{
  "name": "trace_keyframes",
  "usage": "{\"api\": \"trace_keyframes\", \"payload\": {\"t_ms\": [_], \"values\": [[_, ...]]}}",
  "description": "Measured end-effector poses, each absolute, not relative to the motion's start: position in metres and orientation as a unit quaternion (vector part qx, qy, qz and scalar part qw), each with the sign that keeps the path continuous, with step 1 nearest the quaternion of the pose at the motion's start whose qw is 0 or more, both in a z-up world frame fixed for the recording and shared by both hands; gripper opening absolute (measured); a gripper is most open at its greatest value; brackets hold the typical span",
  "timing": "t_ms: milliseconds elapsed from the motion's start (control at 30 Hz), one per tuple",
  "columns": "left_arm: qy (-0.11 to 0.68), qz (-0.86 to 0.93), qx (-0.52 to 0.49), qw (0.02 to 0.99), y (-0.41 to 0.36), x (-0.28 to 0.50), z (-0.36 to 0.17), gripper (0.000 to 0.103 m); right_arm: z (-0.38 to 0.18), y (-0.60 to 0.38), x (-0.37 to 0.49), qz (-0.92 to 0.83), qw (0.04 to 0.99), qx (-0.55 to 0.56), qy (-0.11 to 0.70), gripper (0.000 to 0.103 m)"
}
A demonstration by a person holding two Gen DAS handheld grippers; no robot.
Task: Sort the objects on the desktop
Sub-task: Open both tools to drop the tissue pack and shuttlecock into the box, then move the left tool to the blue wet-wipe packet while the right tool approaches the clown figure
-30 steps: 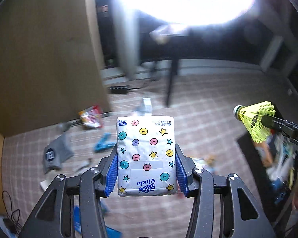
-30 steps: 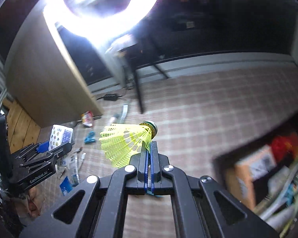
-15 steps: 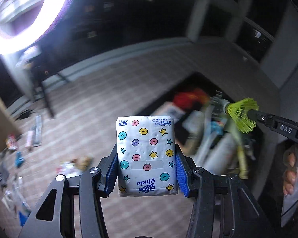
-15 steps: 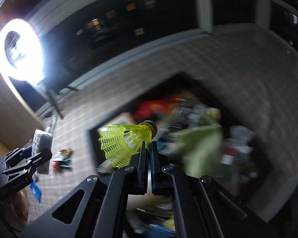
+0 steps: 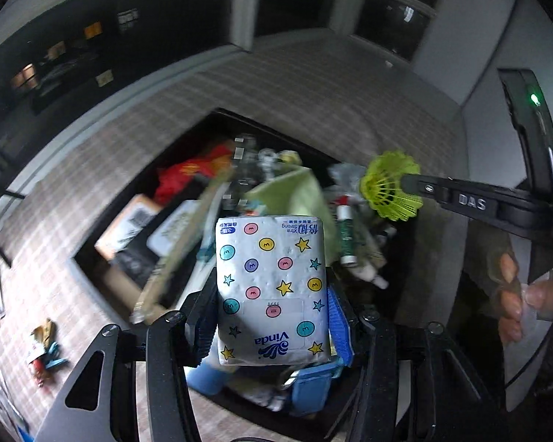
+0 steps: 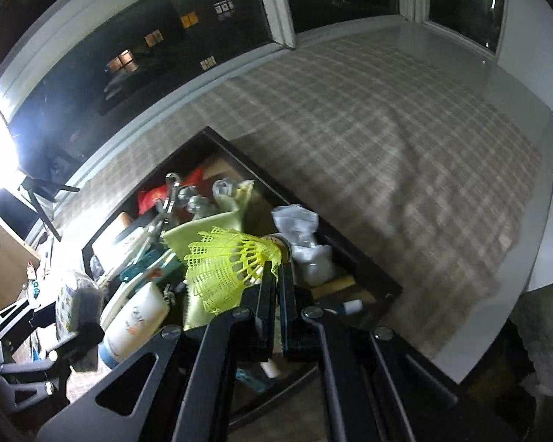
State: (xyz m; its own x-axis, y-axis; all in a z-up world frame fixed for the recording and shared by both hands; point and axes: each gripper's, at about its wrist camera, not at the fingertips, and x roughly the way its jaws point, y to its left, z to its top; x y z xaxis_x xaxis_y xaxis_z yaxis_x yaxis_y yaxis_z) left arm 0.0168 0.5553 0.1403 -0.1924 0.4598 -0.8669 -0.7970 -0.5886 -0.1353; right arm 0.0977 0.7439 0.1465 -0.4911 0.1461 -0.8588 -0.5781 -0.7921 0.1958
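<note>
You have a white tissue pack (image 5: 272, 287) in front of you, printed with pink, yellow, teal and purple dots and yellow and teal stars, its Vinda logo in blue. The finger pads (image 5: 338, 322) beside it are blue on a black frame. Your other tool carries a neon yellow-green plastic shuttlecock (image 6: 229, 265) — its skirt is an open mesh. Below sits a black rectangular tray (image 6: 365, 261) holding a red bag (image 5: 188, 176), a pale green cloth (image 5: 295, 195) and a white bottle with orange print (image 6: 136, 318). The tablecloth (image 6: 387, 129) is a beige-and-white plaid — faint, blurred lines.
</note>
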Motion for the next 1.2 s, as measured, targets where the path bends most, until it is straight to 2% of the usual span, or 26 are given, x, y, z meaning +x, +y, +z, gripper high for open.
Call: {"api": "trace_keyframes", "payload": {"t_ms": [67,100,133,367,600,733,1200], "values": [[0.172,0.750,-0.486,0.415,0.562,0.017,0.140,0.055,0.143,0.748,0.097,0.821,0.213,-0.468,0.247,0.017],[0.171,0.750,-0.487,0.414,0.563,0.017,0.139,0.057,0.143,0.748,0.097,0.821,0.214,-0.467,0.248,0.029],[0.169,0.751,-0.487,0.413,0.563,0.017,0.140,0.057,0.145,0.746,0.100,0.823,0.215,-0.464,0.247,0.036],[0.158,0.764,-0.489,0.391,0.544,0.006,0.141,0.057,0.151,0.737,0.094,0.831,0.200,-0.457,0.246,0.037],[0.137,0.785,-0.490,0.354,0.492,-0.017,0.146,0.057,0.159,0.705,0.064,0.843,0.160,-0.454,0.240,0.038],[0.126,0.803,-0.491,0.314,0.440,-0.037,0.145,0.057,0.162,0.668,0.034,0.851,0.121,-0.460,0.221,0.045],[0.035,0.840,-0.524,0.134,0.200,-0.094,0.121,0.057,0.147,0.474,-0.063,0.849,-0.041,-0.508,0.140,0.047]]}}
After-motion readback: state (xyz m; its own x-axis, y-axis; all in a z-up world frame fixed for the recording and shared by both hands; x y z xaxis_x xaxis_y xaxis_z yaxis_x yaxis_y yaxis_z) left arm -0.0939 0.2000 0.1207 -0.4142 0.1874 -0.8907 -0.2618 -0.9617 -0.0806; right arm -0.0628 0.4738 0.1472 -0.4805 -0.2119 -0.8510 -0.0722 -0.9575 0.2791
